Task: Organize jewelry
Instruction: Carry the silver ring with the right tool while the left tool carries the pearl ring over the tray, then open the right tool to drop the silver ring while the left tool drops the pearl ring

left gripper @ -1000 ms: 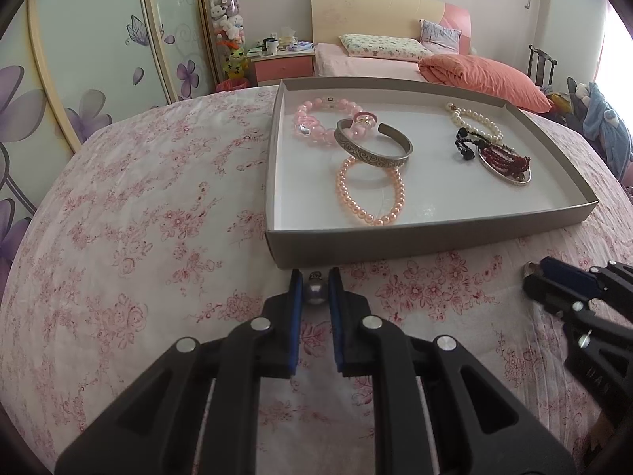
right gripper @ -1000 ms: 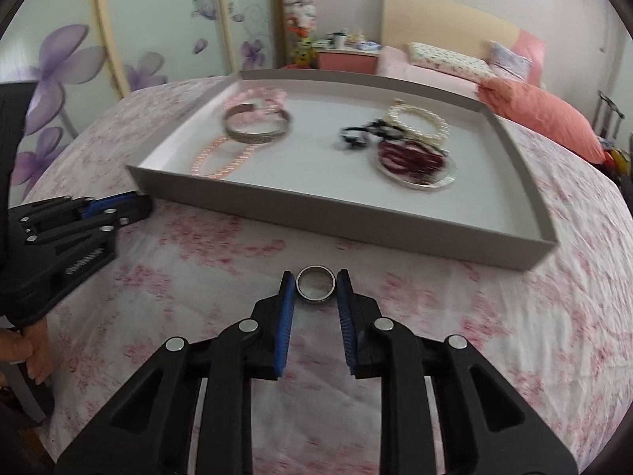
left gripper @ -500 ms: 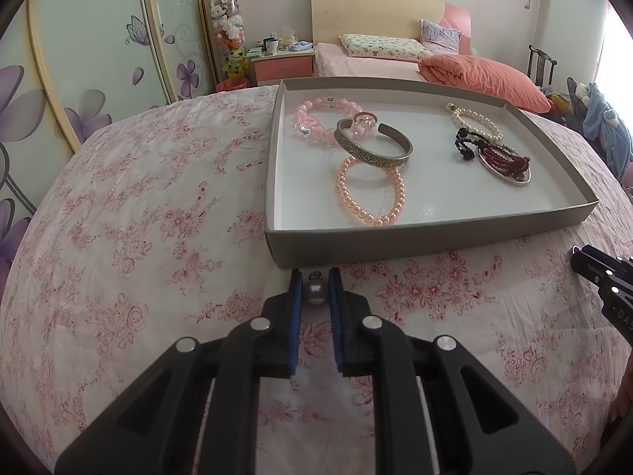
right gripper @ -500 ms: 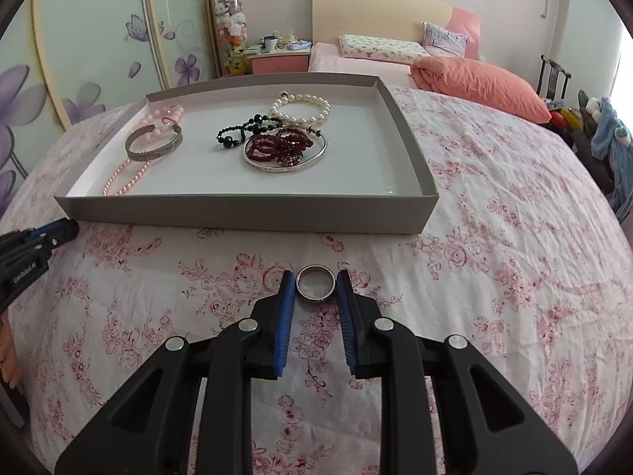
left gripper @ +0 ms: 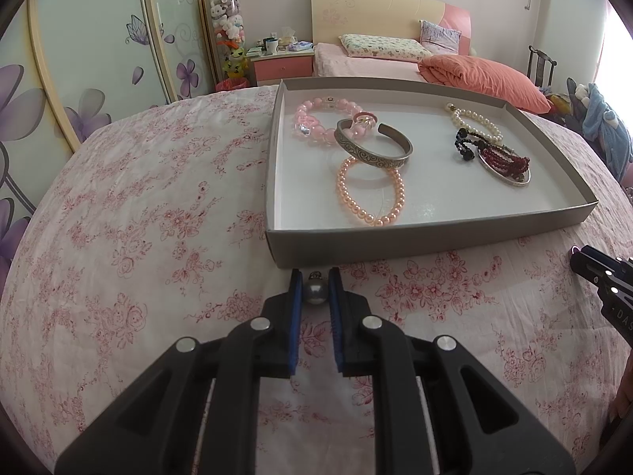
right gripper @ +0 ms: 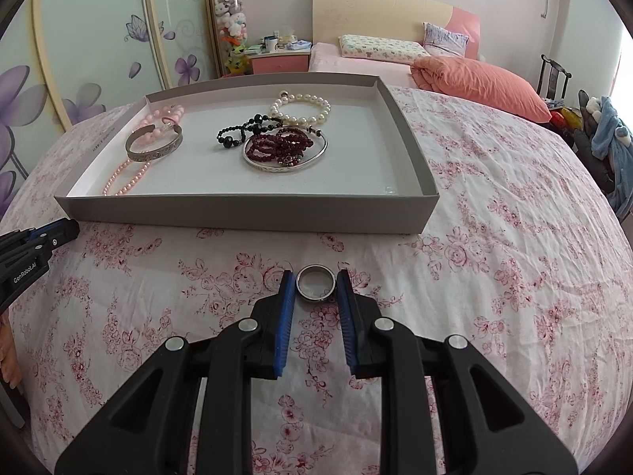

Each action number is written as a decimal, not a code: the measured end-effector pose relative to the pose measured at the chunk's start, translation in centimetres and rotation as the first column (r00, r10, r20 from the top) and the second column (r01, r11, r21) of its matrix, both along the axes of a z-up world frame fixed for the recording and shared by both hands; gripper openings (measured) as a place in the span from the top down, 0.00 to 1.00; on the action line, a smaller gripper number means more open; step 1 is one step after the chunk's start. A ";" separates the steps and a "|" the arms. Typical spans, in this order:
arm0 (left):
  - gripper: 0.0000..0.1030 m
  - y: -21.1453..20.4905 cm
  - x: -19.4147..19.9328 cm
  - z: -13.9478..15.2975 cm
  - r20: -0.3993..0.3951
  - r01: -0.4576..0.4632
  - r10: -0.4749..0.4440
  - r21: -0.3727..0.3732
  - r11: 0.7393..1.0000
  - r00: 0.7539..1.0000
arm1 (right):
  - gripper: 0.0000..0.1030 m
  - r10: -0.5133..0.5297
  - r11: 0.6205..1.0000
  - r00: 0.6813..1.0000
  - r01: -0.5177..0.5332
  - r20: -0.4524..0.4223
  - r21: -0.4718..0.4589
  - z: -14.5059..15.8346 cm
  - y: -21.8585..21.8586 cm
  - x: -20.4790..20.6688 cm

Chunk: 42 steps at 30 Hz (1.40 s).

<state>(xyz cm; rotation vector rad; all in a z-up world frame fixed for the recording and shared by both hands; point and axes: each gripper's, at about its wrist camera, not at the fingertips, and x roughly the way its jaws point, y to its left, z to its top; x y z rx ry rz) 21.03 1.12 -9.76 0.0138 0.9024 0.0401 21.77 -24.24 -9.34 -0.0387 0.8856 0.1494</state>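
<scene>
- Pink-flowered cloth covers the surface (left gripper: 130, 213), which stands in a bedroom with a bed (left gripper: 379, 65) and a salmon quilt (left gripper: 482, 79) behind it, and wardrobe doors painted with purple flowers (left gripper: 87, 59) along the left.
- A shallow grey cardboard tray (left gripper: 415, 237) with a white floor lies on the cloth towards the far edge of the surface.
- In the tray's left half lie a pink bead bracelet (left gripper: 316, 120), an engraved metal cuff bangle (left gripper: 374, 148) resting partly on it, and a peach pearl bracelet (left gripper: 370, 194) nearest the tray's front wall.
- In the right half lie a white pearl bracelet (right gripper: 300, 109), a black bead bracelet (right gripper: 241, 128) and a dark red bead bracelet (right gripper: 279, 144) piled inside a thin silver bangle (right gripper: 285, 164).
- The left gripper (left gripper: 314, 291) is clenched on a grey pearl earring (left gripper: 315, 290), held just in front of the tray's front wall near its left corner.
- The right gripper (right gripper: 315, 283) grasps a silver ring (right gripper: 315, 283) between its blue pads (right gripper: 287, 308), over the cloth in front of the tray, nearer its right corner.
- Both held pieces are outside the tray.
- Each gripper's tip shows at the edge of the other's view.
</scene>
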 end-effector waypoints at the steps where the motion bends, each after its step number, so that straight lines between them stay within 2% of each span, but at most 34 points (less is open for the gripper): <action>1: 0.86 0.0 0.0 0.0 0.000 0.000 0.000 -0.001 1.000 1.000 | 0.78 0.000 1.000 1.000 0.000 0.000 0.001 0.1 -0.1 0.0; 10: 0.86 0.0 0.0 0.0 0.000 0.000 0.000 -0.001 1.000 1.000 | 0.78 0.002 1.000 1.000 -0.002 0.000 0.006 0.1 -0.1 0.1; 14: 0.86 0.7 -0.2 0.1 0.010 -0.002 0.002 -0.043 0.999 1.000 | 0.78 -0.002 0.996 1.000 0.001 0.004 0.089 0.3 -0.9 -0.1; 18: 0.86 1.1 -1.5 1.3 0.064 -0.009 0.013 -0.065 0.998 0.998 | 0.78 0.010 0.991 0.997 -0.019 0.074 0.136 2.4 -1.4 -1.3; 20: 0.86 0.9 -2.0 2.4 0.102 -0.003 0.011 -0.079 0.997 0.995 | 0.78 0.009 0.987 0.990 -0.032 0.143 0.155 4.4 -1.5 -1.9; 23: 0.86 0.1 -3.2 4.9 0.200 0.021 -0.007 -0.069 0.997 0.980 | 0.78 0.010 0.984 0.970 -0.053 0.245 0.171 7.1 -1.4 -2.5; 27: 0.86 -1.7 -4.8 7.9 0.351 0.040 -0.028 -0.025 0.999 0.936 | 0.78 0.018 0.988 0.917 -0.079 0.399 0.136 9.9 -0.3 -3.6; 30: 0.86 -2.7 -5.6 9.3 0.429 0.037 -0.036 0.006 0.999 0.903 | 0.78 0.027 0.988 0.887 -0.093 0.460 0.121 10.9 0.2 -4.3; 32: 0.86 -3.1 -5.7 9.8 0.454 0.036 -0.037 0.012 0.999 0.890 | 0.78 0.034 0.990 0.867 -0.099 0.497 0.105 11.4 0.8 -4.5; 35: 0.86 -3.4 -5.4 10.3 0.464 0.041 -0.037 0.002 0.999 0.885 | 0.78 0.044 0.989 0.854 -0.110 0.518 0.096 11.7 1.2 -4.5; 42: 0.86 -3.7 -5.2 10.2 0.468 0.055 -0.043 -0.012 0.998 0.883 | 0.78 0.038 0.989 0.852 -0.108 0.522 0.105 11.5 1.2 -4.3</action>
